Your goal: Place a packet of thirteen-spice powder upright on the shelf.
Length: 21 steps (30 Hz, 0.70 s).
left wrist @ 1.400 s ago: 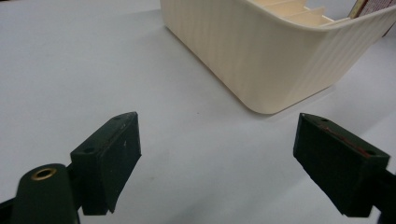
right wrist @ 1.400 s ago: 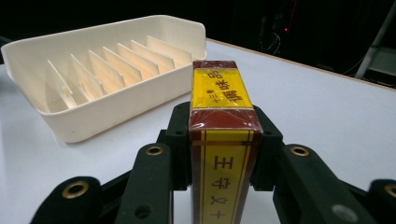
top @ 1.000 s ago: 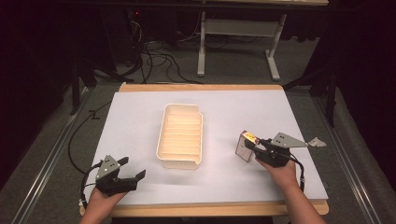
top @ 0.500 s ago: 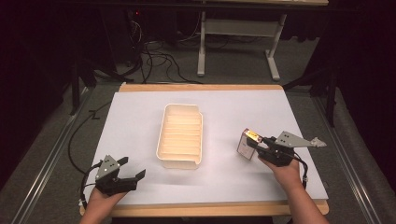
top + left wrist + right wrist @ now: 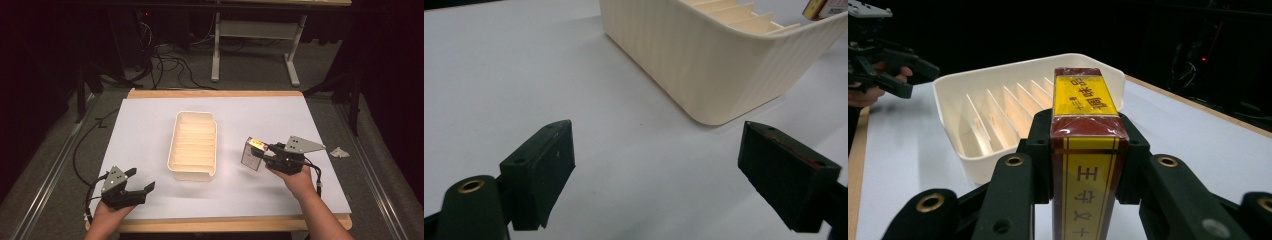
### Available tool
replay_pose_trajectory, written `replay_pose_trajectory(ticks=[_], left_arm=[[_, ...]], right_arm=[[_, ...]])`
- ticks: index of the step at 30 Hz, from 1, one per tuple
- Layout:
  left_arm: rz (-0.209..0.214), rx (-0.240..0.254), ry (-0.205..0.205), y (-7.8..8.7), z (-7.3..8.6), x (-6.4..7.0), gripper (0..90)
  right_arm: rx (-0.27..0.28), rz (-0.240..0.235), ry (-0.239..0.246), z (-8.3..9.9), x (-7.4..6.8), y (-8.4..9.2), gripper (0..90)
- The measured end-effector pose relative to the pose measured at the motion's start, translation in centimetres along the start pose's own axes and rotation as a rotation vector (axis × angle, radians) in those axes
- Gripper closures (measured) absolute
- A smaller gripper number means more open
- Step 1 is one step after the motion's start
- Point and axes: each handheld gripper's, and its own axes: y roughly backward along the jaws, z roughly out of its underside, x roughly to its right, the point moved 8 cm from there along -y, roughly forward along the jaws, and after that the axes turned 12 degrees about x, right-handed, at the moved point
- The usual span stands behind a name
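right tool (image 5: 263,151): clamped on the box (image 5: 251,154), both black jaws pressing its narrow sides; seen close in the right gripper view (image 5: 1088,165)
box: small red-and-yellow pack with printed characters (image 5: 1087,145), held upright in the jaws, off the table, just right of the tray's near end in the high view
box top: yellow panel framed in dark red, facing up and away from the camera in the right gripper view
tray (image 5: 194,145): cream plastic, long, with ribbed dividers inside, empty, sitting mid-table; also in the left gripper view (image 5: 719,65) and the right gripper view (image 5: 998,115)
box vs tray: apart, not touching; box is beside the tray's right wall, not over it
left tool (image 5: 141,186): jaws wide apart, nothing between them; low over the near left part of the table, near the edge
left tool view: two black pads (image 5: 544,170) spread, bare white surface between, tray corner ahead and to the right, a corner of the box past it at top right
table (image 5: 150,120): white sheet over a wooden top, wood edge showing at near and far sides
right hand (image 5: 295,177): grips the tool from behind, forearm coming in from bottom right
left hand (image 5: 107,212): under the left tool, bottom left
scrap (image 5: 339,151): small crumpled pale bit on the table's right edge, well apart from the box
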Motion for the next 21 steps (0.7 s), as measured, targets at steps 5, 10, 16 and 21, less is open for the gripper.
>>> replay_pose_trajectory(ticks=[5,10,16,21], left_arm=[[-0.003,0.006,-0.001,0.1,-0.1,-0.1,15.9],[-0.003,0.009,0.002,0.1,-0.1,0.0,15.9],[-0.001,0.008,0.003,0.2,-0.2,0.0,15.8],[0.002,0.008,0.006,0.2,-0.2,0.0,15.8]], right_arm=[[0.009,-0.024,0.003,-0.4,-0.4,-1.4,68.8],[0.022,-0.046,0.005,-1.0,-0.9,-2.7,68.8],[0.038,-0.066,0.002,-1.5,-1.7,-4.0,68.8],[0.037,-0.083,0.001,-1.7,-2.4,-4.8,68.8]])
